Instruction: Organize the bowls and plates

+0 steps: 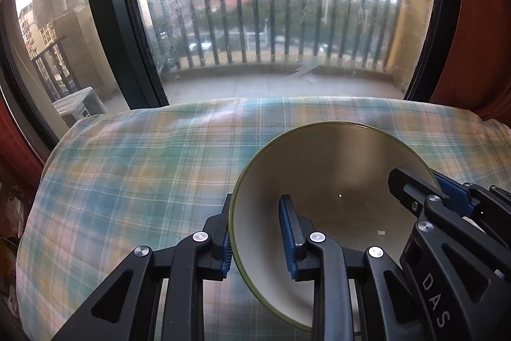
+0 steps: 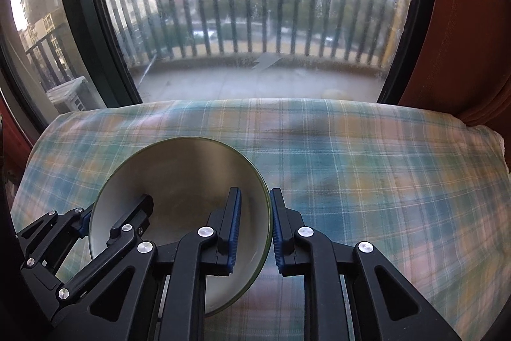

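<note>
The bowl [image 1: 322, 190] sits between both helpers, just over the checked bed [image 1: 143, 174], with the left hand-held gripper [image 1: 258, 232] pinching its left rim and the right hand-held gripper [image 2: 254, 230] pinching its right rim, neither one nearer.

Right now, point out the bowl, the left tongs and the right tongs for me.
bowl [image 1: 335, 168]: left wrist view, bare inner wall.
left tongs [image 1: 255, 240]: left wrist view, midway between the tips, on the bowl's rim.
right tongs [image 2: 255, 232]: right wrist view, midway between the tips, on the opposite rim.
</note>
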The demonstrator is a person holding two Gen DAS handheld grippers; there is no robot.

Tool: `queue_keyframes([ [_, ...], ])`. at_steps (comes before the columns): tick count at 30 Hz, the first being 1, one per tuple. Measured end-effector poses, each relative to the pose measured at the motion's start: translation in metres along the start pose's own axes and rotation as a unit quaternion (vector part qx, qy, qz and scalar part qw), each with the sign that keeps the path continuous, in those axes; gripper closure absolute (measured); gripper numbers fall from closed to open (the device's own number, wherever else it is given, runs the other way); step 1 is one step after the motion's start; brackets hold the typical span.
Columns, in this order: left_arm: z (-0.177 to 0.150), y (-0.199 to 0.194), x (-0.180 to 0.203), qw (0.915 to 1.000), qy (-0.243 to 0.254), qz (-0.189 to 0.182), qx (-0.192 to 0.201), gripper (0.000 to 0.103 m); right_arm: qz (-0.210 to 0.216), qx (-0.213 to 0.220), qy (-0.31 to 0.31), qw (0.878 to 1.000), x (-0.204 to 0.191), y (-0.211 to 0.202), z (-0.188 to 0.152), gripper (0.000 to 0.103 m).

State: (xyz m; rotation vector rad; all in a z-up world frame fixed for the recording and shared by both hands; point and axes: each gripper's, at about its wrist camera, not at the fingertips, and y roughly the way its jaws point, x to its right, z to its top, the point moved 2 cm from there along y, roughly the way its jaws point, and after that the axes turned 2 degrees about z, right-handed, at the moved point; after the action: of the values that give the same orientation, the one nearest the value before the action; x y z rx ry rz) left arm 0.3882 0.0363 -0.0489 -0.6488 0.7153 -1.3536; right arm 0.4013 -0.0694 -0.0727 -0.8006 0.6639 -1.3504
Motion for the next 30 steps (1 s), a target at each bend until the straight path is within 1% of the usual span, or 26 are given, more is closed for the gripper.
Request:
queue_keyframes([
  [9,-0.014,-0.036,-0.007,0.9999,0.000,0.003,0.013,0.079,0.004,0.009,-0.003,1.000,-0.011,-0.039,-0.016,0.082],
  [17,-0.029,-0.083,-0.007,0.9994,-0.004,0.005,0.035,0.079,0.004,0.032,-0.011,0.999,-0.016,-0.092,-0.033,0.082],
  [23,-0.043,-0.119,-0.002,0.9987,-0.002,0.006,0.051,0.079,0.006,0.050,-0.009,0.999,-0.012,-0.130,-0.048,0.082],
  [30,-0.063,-0.154,0.007,0.9978,0.004,0.005,0.066,0.079,0.004,0.063,-0.008,0.998,-0.004,-0.166,-0.069,0.082],
])
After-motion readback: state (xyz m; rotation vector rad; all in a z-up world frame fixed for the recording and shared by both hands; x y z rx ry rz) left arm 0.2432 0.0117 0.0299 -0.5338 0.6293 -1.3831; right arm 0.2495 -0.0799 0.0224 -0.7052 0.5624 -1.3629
